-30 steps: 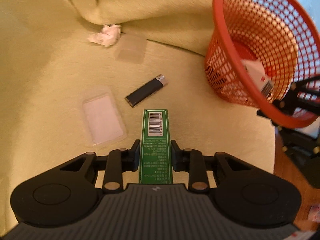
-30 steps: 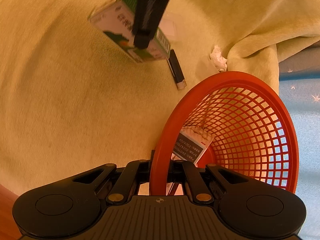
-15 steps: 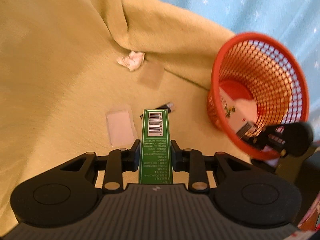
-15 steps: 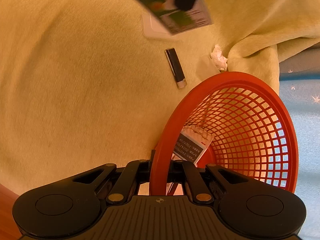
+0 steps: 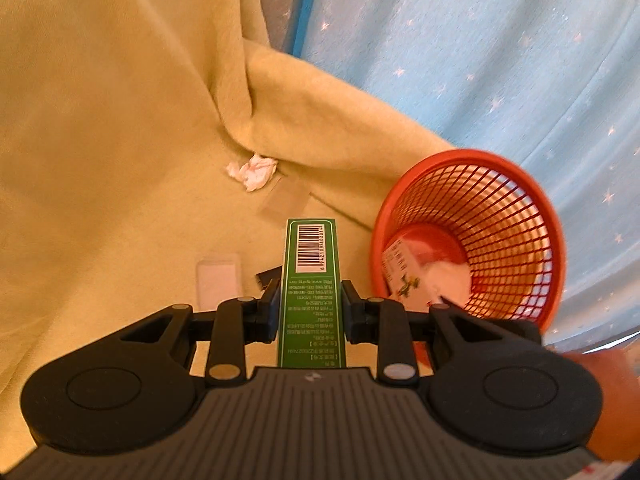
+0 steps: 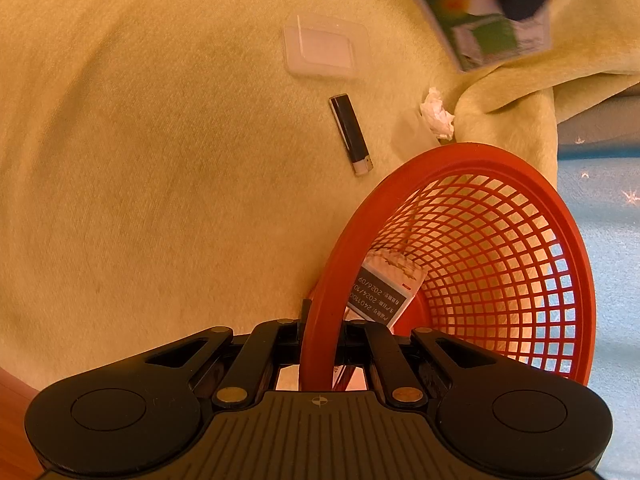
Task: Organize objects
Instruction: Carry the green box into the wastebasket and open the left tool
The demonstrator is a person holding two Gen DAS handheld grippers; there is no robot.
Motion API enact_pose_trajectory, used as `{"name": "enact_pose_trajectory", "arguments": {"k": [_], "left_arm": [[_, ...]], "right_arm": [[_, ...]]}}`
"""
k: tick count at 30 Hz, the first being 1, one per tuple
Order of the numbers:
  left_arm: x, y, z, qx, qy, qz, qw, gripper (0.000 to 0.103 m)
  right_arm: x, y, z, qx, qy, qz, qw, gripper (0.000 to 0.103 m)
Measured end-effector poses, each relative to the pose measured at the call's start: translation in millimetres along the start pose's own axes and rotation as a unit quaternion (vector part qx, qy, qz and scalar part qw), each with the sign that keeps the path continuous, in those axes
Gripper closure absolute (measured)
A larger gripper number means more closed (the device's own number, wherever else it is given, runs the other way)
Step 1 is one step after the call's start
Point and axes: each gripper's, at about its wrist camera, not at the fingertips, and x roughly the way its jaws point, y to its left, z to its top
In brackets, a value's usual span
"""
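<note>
My left gripper [image 5: 309,294] is shut on a green box [image 5: 310,280] with a barcode, held in the air over the yellow blanket. The same green box [image 6: 484,20] appears blurred at the top right of the right wrist view. My right gripper [image 6: 320,332] is shut on the rim of a red mesh basket [image 6: 472,248], which is tilted and holds a white carton [image 6: 384,292]. In the left wrist view the red basket [image 5: 480,236] sits to the right of the box. A black lighter [image 6: 351,134] lies on the blanket.
A crumpled white tissue [image 5: 253,170] lies by a fold of the yellow blanket [image 5: 100,140]. Two clear plastic lids [image 5: 218,280] [image 5: 285,202] rest flat on it. A light blue starred fabric [image 5: 500,60] hangs behind. A wooden surface [image 6: 12,420] shows at the lower left.
My left gripper has risen with the green box and swung toward the basket, so the blanket looks farther away. The right gripper and basket have stayed still.
</note>
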Motion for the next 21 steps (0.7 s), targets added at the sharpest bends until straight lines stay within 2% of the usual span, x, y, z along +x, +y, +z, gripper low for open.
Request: {"name": "enact_pose_trajectory", "arguments": {"k": [21], "left_arm": [[-5.7,-47.9,18.0,0.014,-0.007,-0.056,0.9983,0.078]], "right_arm": [[-1.4,2.1,-0.9,-0.001,0.0,0.0,1.0,0.102]]}}
